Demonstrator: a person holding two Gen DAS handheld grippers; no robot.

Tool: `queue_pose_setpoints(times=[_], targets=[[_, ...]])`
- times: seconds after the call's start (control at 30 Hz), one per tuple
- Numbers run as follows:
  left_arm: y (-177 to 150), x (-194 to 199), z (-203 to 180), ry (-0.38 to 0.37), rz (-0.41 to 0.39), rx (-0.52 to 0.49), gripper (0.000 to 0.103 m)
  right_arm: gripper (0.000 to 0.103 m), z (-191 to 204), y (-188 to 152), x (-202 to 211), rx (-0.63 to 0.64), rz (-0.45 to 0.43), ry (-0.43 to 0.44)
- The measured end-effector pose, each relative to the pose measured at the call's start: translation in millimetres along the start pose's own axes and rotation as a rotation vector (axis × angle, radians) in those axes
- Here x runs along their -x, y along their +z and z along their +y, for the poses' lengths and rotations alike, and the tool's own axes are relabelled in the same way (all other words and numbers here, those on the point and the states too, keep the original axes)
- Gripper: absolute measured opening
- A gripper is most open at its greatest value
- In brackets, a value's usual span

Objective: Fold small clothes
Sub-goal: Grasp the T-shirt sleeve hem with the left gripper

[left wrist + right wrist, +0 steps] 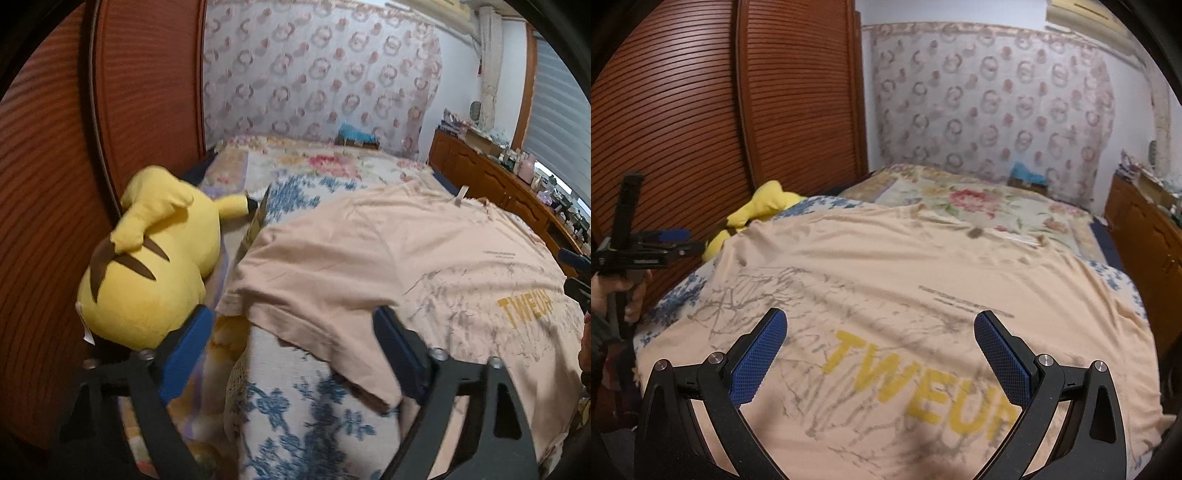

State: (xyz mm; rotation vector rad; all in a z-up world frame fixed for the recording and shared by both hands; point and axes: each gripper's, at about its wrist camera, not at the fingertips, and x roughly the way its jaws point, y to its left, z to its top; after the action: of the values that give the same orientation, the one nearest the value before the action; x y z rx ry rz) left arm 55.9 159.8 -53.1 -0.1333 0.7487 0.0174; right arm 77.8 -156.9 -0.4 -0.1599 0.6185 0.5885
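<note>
Left wrist view: my left claw [291, 336] hangs over the near left corner of the peach T-shirt [388, 258], its blue pads wide apart and gripping nothing; the hem and sleeve edge lie between and below the pads, but I cannot tell whether either pad touches cloth. The shirt is spread flat, print side up, across a blue-flowered quilt [295, 406] on the bed, with a yellow plush toy [147, 266] just beside its left sleeve, against the slatted wooden door [55, 166].

Right wrist view: my right claw [881, 350] hovers above the yellow lettering [916, 384] on the chest, pads spread with nothing between them. My other gripper [653, 243] shows at the left edge, held in a hand [613, 291].

Judged stage: no fold is visible yet; I am approaching for a first grasp.

Risks, as I judge them:
- Pinching the quilt together with the hem, since both are soft and lie in contact; the bedding would then lift with the fold.
- Catching only the top layer of the shirt, so front and back separate and the fold wrinkles.
- Brushing the plush toy with the outer left pad, dragging it onto the sleeve.
- Uneven lifting between my two claws, which would skew the crease across the print
</note>
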Motion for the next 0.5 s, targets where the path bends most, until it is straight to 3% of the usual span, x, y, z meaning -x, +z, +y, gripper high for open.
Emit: queue_pose_setpoints(times=[0.2,0.43,0.47,0.5], targets=[[0.5,-24.6,12.6,-0.004,0.09,0.009,0.051,0.103,9.7,5.9,-26.6,0.006,0.061,0.059],[8.7,-42.1,19.5,-0.012,0.167,-0.002,0.048,0.103,20.8,4.8,-37.8,-0.009,0.089,0.108],[9.5,-42.5,20.3,-0.023,0.171,0.001,0.043,0.103,21.9,3.7,-37.2,-0.007,0.09,0.11],[10.2,-42.1,20.3,-0.045,0.173,0.003,0.032,0.103,23.2,2.8,-36.9,-0.005,0.089,0.111]])
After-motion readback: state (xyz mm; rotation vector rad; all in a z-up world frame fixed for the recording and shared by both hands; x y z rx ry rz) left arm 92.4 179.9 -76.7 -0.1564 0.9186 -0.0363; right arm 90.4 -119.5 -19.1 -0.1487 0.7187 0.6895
